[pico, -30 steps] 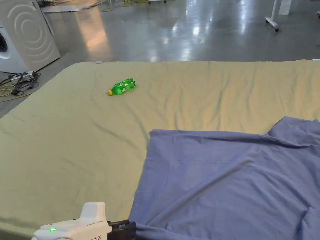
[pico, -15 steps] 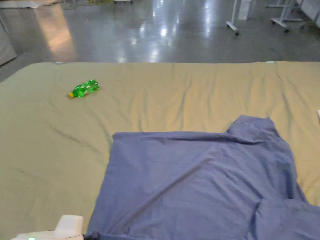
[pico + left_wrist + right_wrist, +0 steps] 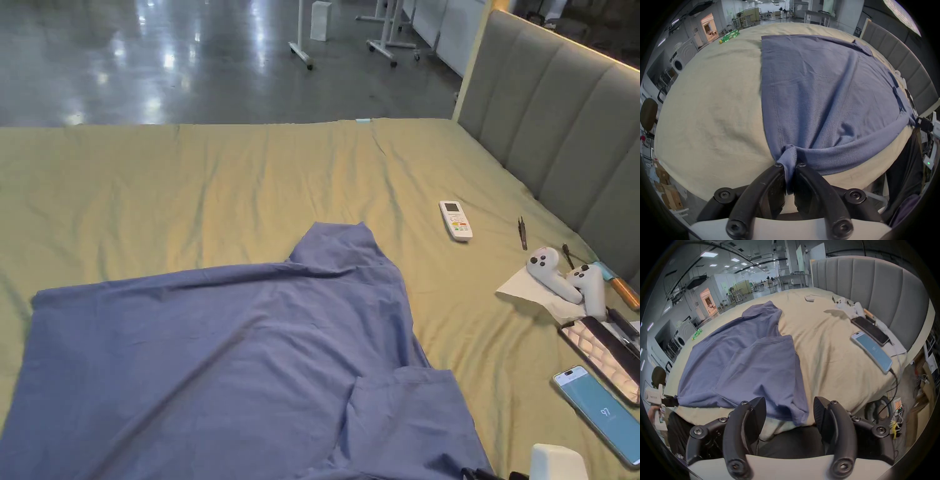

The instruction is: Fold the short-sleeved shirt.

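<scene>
A blue short-sleeved shirt (image 3: 206, 362) lies spread on the beige bed sheet (image 3: 250, 169), hem to the left, one sleeve (image 3: 340, 247) pointing away. The near sleeve (image 3: 406, 419) lies flat over the shirt's right part. In the left gripper view my left gripper (image 3: 790, 165) is shut on the near hem corner of the shirt (image 3: 818, 91), bunching the cloth. The left gripper (image 3: 670, 400) also appears far left in the right gripper view. My right gripper (image 3: 789, 404) stands open at the bed's near edge, the shirt's (image 3: 740, 363) sleeve end just ahead of its jaws.
Along the grey headboard (image 3: 550, 125) at the right lie a white remote (image 3: 455, 220), two white controllers (image 3: 562, 281), a dark phone (image 3: 603, 350) and a lit phone (image 3: 600, 415) with a cable. A green bottle (image 3: 730, 35) rests on the far left of the sheet.
The head camera has swung right, so the bottle and left gripper slid out of frame and the headboard side came in. The shirt lies as before.
</scene>
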The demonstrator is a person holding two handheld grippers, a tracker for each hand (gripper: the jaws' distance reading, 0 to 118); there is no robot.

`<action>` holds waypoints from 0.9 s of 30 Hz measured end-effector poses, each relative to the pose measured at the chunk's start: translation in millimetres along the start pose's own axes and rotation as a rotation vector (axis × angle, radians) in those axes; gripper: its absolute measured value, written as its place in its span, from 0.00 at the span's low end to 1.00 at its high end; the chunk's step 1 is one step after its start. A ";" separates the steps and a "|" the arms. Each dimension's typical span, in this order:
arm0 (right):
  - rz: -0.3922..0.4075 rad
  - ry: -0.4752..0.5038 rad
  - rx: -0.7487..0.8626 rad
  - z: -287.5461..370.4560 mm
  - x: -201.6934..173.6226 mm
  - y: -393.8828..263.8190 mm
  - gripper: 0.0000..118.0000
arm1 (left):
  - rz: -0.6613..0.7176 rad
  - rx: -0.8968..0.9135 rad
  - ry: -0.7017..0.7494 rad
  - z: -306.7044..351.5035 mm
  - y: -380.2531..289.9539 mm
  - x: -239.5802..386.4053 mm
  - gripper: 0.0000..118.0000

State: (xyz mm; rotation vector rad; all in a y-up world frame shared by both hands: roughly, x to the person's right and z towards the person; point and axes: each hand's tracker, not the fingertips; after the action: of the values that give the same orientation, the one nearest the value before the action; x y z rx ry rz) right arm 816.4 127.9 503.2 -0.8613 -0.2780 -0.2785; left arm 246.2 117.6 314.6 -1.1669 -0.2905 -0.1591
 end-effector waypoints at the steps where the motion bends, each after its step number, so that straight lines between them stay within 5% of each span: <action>1: 0.001 0.000 -0.001 -1.7 -1.4 1.6 0.53 | 0.007 0.003 -0.001 -0.6 -1.4 -2.8 0.08; 2: 0.003 -0.003 -0.009 -5.4 -2.5 3.2 0.45 | 0.010 0.006 -0.002 -0.6 -2.4 -3.3 0.08; 4: 0.025 0.000 -0.013 -10.1 -3.6 5.1 0.08 | 0.010 0.016 0.002 -0.2 -2.7 2.1 0.08; 17: 0.047 0.043 0.106 19.4 -9.3 16.6 0.04 | -0.028 0.186 -0.031 37.3 -13.5 -6.1 0.07; 22: 0.055 0.113 0.182 17.4 -26.9 90.6 0.04 | -0.003 0.317 -0.085 61.0 46.3 -18.8 0.07; 27: 0.161 0.093 0.166 -39.7 -47.1 176.4 0.04 | -0.017 0.325 -0.059 39.3 124.7 -31.0 0.07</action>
State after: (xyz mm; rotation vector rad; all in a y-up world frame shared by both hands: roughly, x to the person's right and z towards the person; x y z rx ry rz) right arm 839.4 212.6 338.2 -0.7000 -0.1419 -0.1423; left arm 245.1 201.4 209.5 -0.8484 -0.3635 -0.0881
